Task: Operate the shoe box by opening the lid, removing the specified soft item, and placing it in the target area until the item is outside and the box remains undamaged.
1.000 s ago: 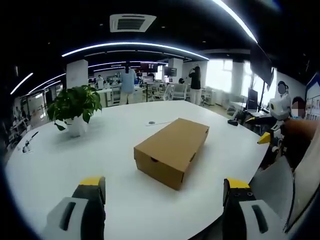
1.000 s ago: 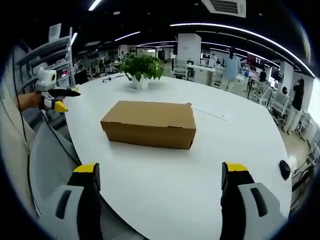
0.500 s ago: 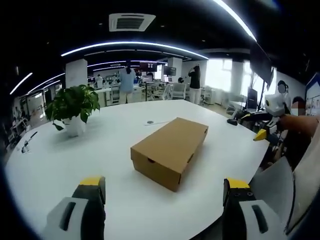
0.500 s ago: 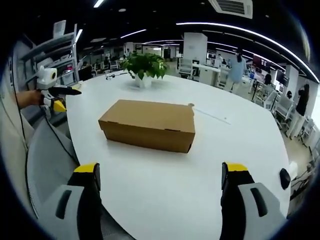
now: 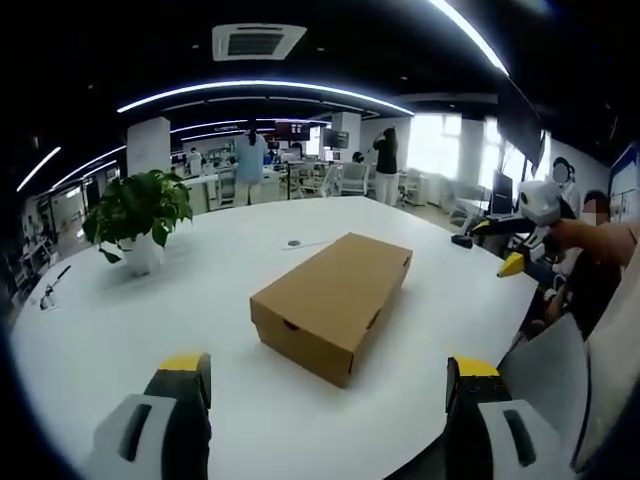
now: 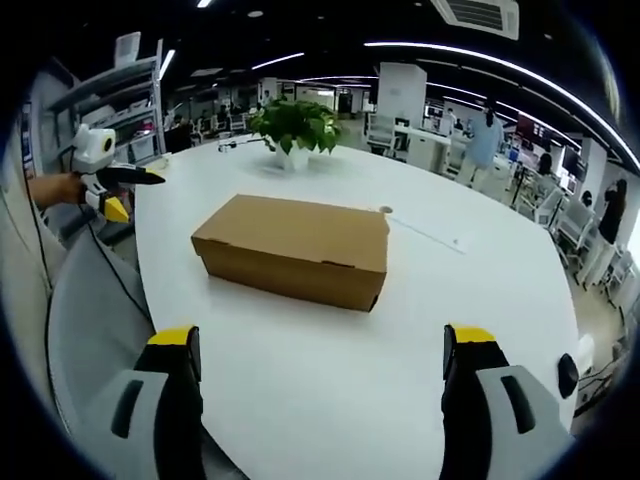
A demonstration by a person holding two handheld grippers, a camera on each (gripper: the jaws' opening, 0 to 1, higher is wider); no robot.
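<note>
A brown cardboard shoe box lies shut on the round white table. My left gripper hovers open over the near table edge, well short of the box. In the right gripper view my right gripper is open too, with the box a good way ahead of its jaws. The right gripper also shows at the right of the left gripper view, held by a hand. At the left of the right gripper view, off the table's edge, is the left gripper.
A potted green plant stands at the far side of the table. A small dark disc with a white strip lies behind the box. A grey chair back sits beside the table. People and desks fill the office behind.
Both views have crept nearer and shifted slightly, so the box sits a bit more to the left in each. The box itself has not moved and stays shut.
</note>
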